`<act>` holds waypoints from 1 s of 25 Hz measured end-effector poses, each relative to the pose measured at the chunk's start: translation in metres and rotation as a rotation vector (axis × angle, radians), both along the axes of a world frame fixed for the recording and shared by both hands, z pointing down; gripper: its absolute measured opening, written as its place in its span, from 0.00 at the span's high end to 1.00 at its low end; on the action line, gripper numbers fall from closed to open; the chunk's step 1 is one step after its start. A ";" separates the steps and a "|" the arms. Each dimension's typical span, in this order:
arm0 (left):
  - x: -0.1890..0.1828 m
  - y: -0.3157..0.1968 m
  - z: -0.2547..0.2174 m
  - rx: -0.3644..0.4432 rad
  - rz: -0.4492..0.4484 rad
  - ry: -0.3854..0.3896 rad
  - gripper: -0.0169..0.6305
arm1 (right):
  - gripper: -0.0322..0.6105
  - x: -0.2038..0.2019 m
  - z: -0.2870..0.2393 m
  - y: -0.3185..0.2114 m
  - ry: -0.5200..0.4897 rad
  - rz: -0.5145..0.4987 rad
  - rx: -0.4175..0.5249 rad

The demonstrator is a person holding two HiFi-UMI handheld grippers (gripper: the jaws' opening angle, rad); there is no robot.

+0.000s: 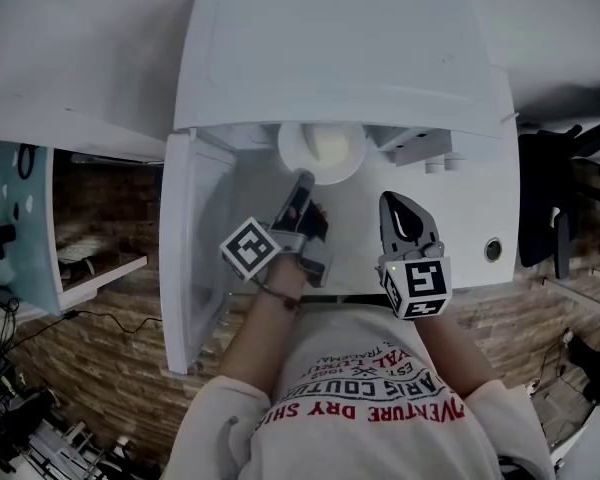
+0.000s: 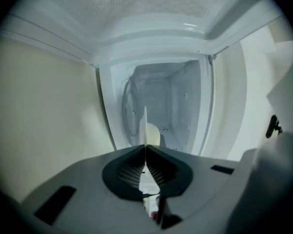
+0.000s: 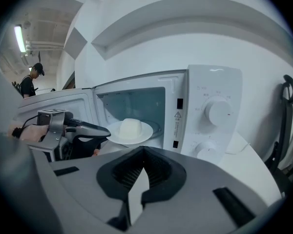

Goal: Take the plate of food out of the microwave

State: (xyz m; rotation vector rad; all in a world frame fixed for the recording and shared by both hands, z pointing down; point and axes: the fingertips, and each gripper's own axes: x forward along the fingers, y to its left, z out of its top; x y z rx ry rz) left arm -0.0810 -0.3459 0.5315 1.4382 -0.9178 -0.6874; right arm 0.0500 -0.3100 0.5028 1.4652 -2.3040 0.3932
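Observation:
The white plate (image 1: 322,153) with a pale mound of food (image 3: 130,127) sits at the mouth of the open white microwave (image 1: 340,48). My left gripper (image 1: 302,180) reaches in from the front and is shut on the plate's near rim. In the left gripper view the plate (image 2: 145,126) stands edge-on, pinched between the jaws of the left gripper (image 2: 145,147). From the right gripper view the left gripper (image 3: 83,130) holds the plate (image 3: 141,135) at its left side. My right gripper (image 1: 392,200) hangs shut and empty in front of the control panel, right of the plate.
The microwave door (image 1: 190,258) swings open to the left. Two knobs (image 3: 217,112) sit on the panel right of the cavity. The microwave stands on a white counter (image 1: 460,218). A black chair (image 1: 555,198) is at the right. A person (image 3: 31,79) stands far off.

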 end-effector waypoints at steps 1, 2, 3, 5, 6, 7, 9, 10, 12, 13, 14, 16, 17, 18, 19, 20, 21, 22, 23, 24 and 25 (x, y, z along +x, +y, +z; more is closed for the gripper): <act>0.001 0.007 -0.002 -0.002 0.000 -0.002 0.95 | 0.95 0.002 -0.002 0.002 -0.002 -0.001 0.005; 0.002 0.014 -0.005 -0.002 0.000 -0.005 0.95 | 0.95 0.004 -0.004 0.005 -0.003 -0.003 0.011; 0.004 0.020 -0.009 0.004 0.000 -0.002 0.95 | 0.95 0.006 -0.006 0.008 -0.003 -0.005 0.016; 0.007 0.031 -0.022 0.027 -0.004 0.014 0.95 | 0.95 0.010 -0.011 0.014 -0.005 -0.009 0.025; 0.009 0.037 -0.027 0.034 -0.007 0.023 0.95 | 0.95 0.011 -0.013 0.018 -0.007 -0.011 0.029; 0.010 0.043 -0.031 0.039 -0.009 0.028 0.95 | 0.95 0.013 -0.015 0.021 -0.009 -0.013 0.034; 0.013 0.056 -0.040 0.049 -0.011 0.030 0.95 | 0.95 0.017 -0.021 0.028 -0.012 -0.017 0.048; 0.014 0.063 -0.045 0.056 -0.013 0.034 0.95 | 0.95 0.018 -0.024 0.030 -0.014 -0.020 0.056; 0.016 0.076 -0.056 0.070 -0.020 0.047 0.95 | 0.95 0.021 -0.031 0.037 -0.017 -0.023 0.073; 0.017 0.082 -0.061 0.074 -0.027 0.053 0.95 | 0.95 0.022 -0.034 0.040 -0.019 -0.023 0.082; 0.018 0.088 -0.067 0.076 -0.033 0.057 0.95 | 0.95 0.024 -0.038 0.043 -0.022 -0.023 0.092; 0.019 0.101 -0.078 0.084 -0.041 0.055 0.95 | 0.95 0.026 -0.049 0.050 -0.029 -0.024 0.119; 0.020 0.106 -0.084 0.091 -0.042 0.052 0.95 | 0.95 0.027 -0.055 0.053 -0.035 -0.025 0.133; 0.021 0.112 -0.090 0.100 -0.041 0.049 0.95 | 0.95 0.028 -0.061 0.057 -0.042 -0.028 0.145; 0.022 0.118 -0.096 0.111 -0.039 0.046 0.95 | 0.95 0.029 -0.066 0.060 -0.048 -0.034 0.155; 0.023 0.122 -0.103 0.123 -0.039 0.045 0.95 | 0.95 0.029 -0.071 0.064 -0.052 -0.040 0.164; 0.024 0.126 -0.110 0.136 -0.041 0.047 0.95 | 0.95 0.028 -0.076 0.068 -0.056 -0.046 0.174; 0.025 0.130 -0.116 0.148 -0.044 0.049 0.95 | 0.94 0.028 -0.080 0.071 -0.059 -0.051 0.184; 0.026 0.133 -0.122 0.160 -0.047 0.051 0.95 | 0.95 0.028 -0.085 0.074 -0.062 -0.056 0.194; 0.027 0.136 -0.128 0.172 -0.050 0.050 0.95 | 0.95 0.028 -0.090 0.077 -0.065 -0.060 0.205; 0.027 0.139 -0.133 0.184 -0.052 0.048 0.95 | 0.95 0.028 -0.094 0.079 -0.069 -0.063 0.216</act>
